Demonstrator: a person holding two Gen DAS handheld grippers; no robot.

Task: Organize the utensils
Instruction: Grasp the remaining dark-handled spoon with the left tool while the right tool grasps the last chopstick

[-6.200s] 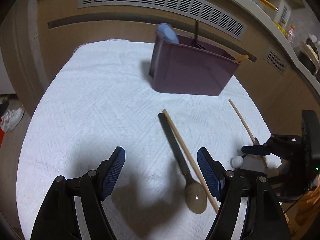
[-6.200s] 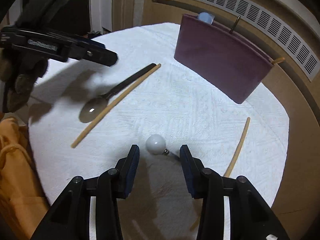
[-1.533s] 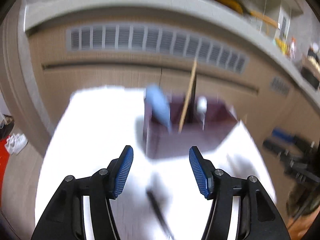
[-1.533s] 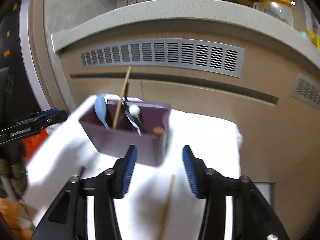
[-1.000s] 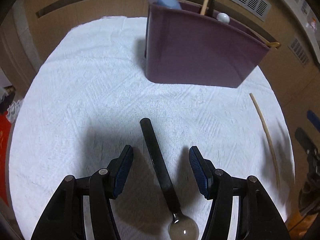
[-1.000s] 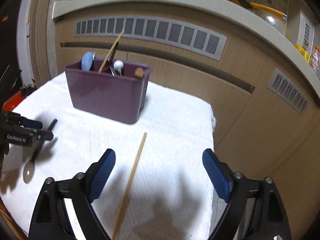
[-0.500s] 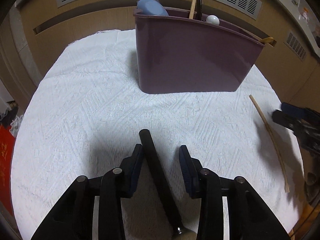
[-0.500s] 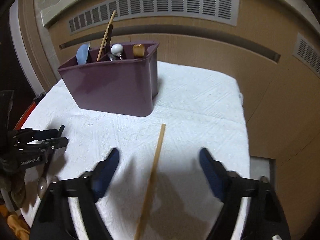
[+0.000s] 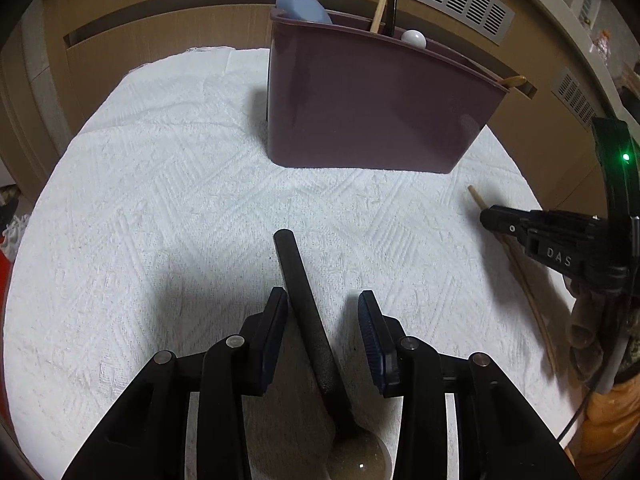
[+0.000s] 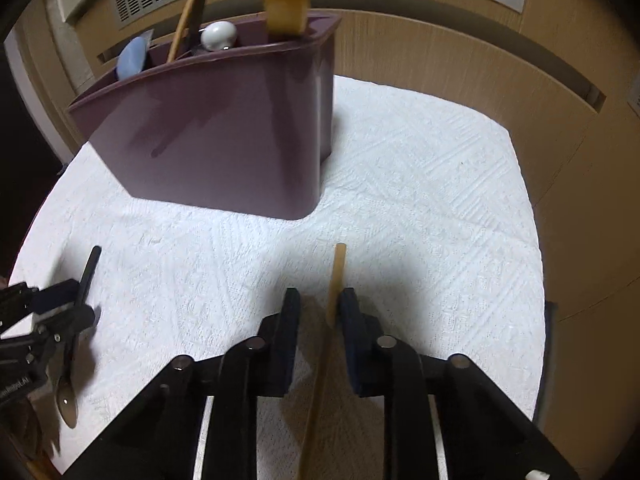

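Note:
A black-handled spoon point(image 9: 298, 276) lies on the white cloth, its bowl toward me. My left gripper point(image 9: 323, 312) straddles the handle; its jaws are opening, the left pad by the handle and the right pad apart from it. A wooden chopstick point(image 10: 338, 268) lies between the fingers of my right gripper point(image 10: 320, 308). Those jaws are closing: the right pad is at the stick and a gap shows on the left. The purple organizer point(image 9: 372, 112) stands behind, holding a blue spoon, a chopstick, a white-knobbed utensil and a wooden handle.
The white textured cloth point(image 9: 160, 184) covers a small table in front of a wooden cabinet wall with vents point(image 10: 460, 52). The table's right edge drops off close beside the chopstick point(image 9: 478, 200). An orange cloth point(image 9: 612, 420) hangs at the near right.
My right gripper has come down over the chopstick and its jaws have narrowed from wide to close around it. My left jaws narrowed around the spoon handle and stayed in place.

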